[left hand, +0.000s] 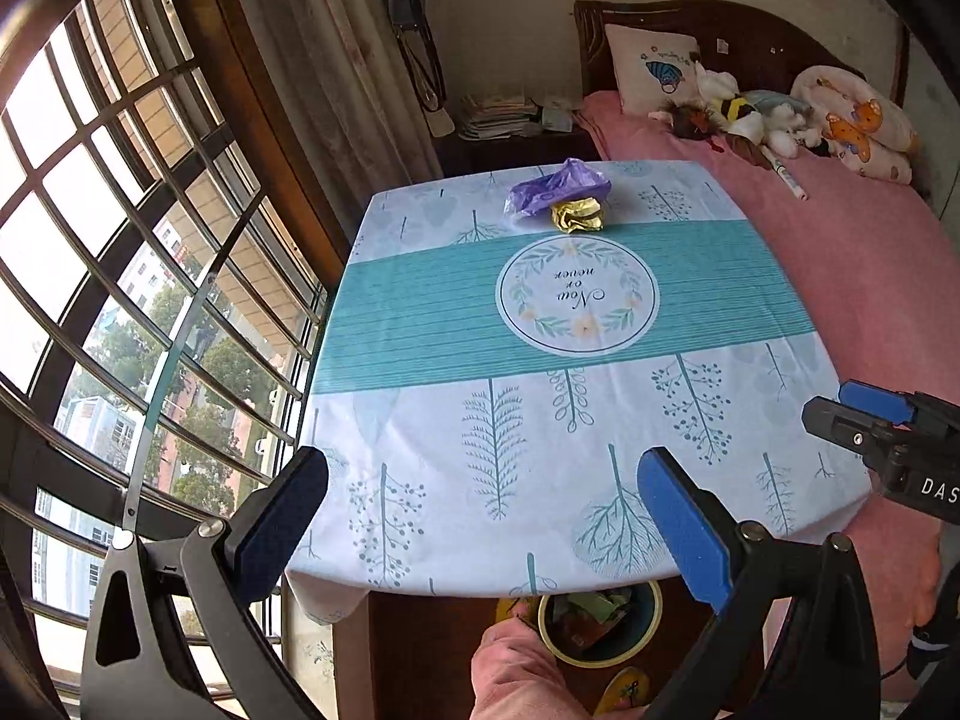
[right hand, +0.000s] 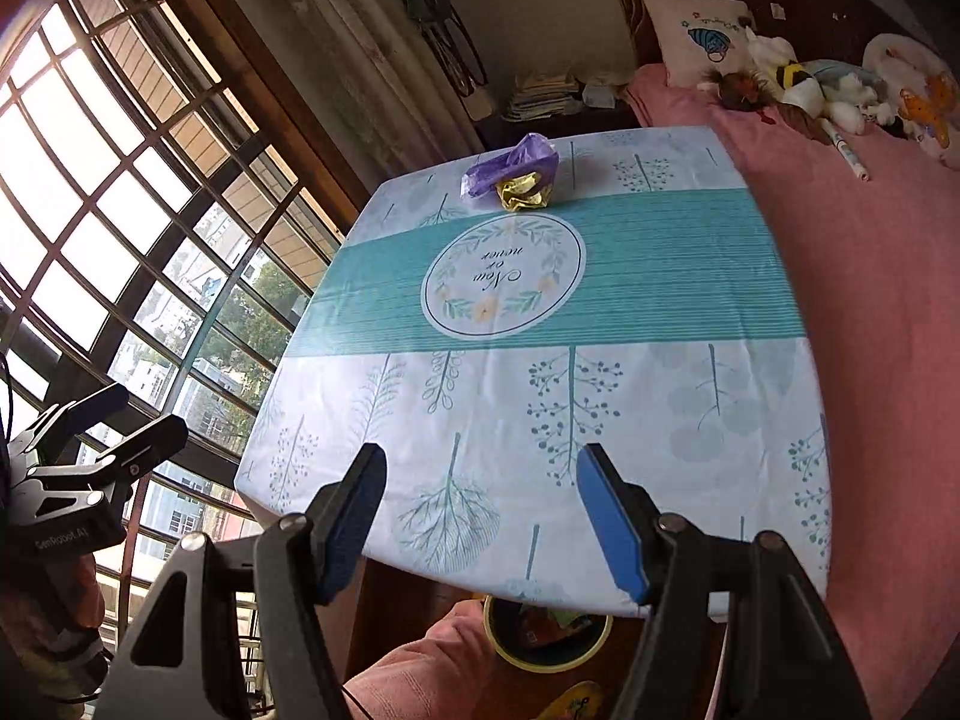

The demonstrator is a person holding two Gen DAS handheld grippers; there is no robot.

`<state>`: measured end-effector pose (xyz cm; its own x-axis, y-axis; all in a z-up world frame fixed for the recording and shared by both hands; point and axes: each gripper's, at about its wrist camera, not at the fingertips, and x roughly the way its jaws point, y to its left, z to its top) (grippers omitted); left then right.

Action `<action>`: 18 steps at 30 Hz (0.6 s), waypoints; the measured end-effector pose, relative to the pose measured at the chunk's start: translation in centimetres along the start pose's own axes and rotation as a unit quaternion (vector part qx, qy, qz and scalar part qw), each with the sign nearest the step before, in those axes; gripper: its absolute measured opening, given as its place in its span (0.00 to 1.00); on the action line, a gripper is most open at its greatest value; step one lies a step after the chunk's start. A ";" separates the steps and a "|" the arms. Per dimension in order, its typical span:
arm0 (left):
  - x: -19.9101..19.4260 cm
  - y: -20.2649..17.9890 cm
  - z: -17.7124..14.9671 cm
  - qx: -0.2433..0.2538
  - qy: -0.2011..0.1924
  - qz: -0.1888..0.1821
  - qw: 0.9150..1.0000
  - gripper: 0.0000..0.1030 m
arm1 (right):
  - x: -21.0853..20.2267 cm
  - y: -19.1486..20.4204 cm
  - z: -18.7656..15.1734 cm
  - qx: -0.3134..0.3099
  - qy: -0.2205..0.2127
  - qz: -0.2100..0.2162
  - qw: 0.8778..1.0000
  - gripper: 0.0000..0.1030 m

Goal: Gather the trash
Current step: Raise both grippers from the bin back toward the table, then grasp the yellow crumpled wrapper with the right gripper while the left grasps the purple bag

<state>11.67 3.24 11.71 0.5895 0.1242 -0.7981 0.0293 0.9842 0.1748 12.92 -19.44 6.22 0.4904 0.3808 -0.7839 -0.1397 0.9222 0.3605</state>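
Note:
A crumpled purple plastic bag (left hand: 555, 186) (right hand: 512, 168) and a crumpled gold wrapper (left hand: 577, 215) (right hand: 525, 192) lie touching each other at the far edge of the table (left hand: 420, 420) (right hand: 690, 420), which wears a white and teal cloth. My left gripper (left hand: 483, 501) hangs open over the near edge with nothing between its fingers. Beside it, my right gripper (right hand: 480, 495) is open and empty too; it also shows at the right edge of the left wrist view (left hand: 840, 405). Below the near edge stands a yellow-rimmed bin (left hand: 600, 630) (right hand: 546, 639) holding scraps.
A barred window (left hand: 120, 270) fills the left side. A bed with a pink cover (left hand: 870, 252), a pillow and soft toys runs along the table's right. A dark nightstand with stacked papers (left hand: 498, 117) stands behind the table. A person's pink-clad knee (left hand: 516, 672) is below.

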 end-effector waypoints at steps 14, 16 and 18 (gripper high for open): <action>16.8 1.3 18.4 0.142 0.018 -0.045 0.989 0.99 | 13.6 -3.3 16.3 0.143 0.008 -0.029 0.989 0.64; 19.7 1.3 20.8 0.154 0.025 -0.053 0.986 0.99 | 16.7 -4.2 18.3 0.177 0.011 -0.023 0.984 0.64; 22.5 1.2 22.9 0.162 0.033 -0.061 0.984 0.99 | 19.6 -5.1 20.0 0.210 0.013 -0.017 0.978 0.64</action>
<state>43.46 4.31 7.13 0.5117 0.0267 -0.8587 0.3586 0.9017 0.2417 40.43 -18.02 -0.89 0.4660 0.3563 -0.8099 0.2443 0.8279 0.5048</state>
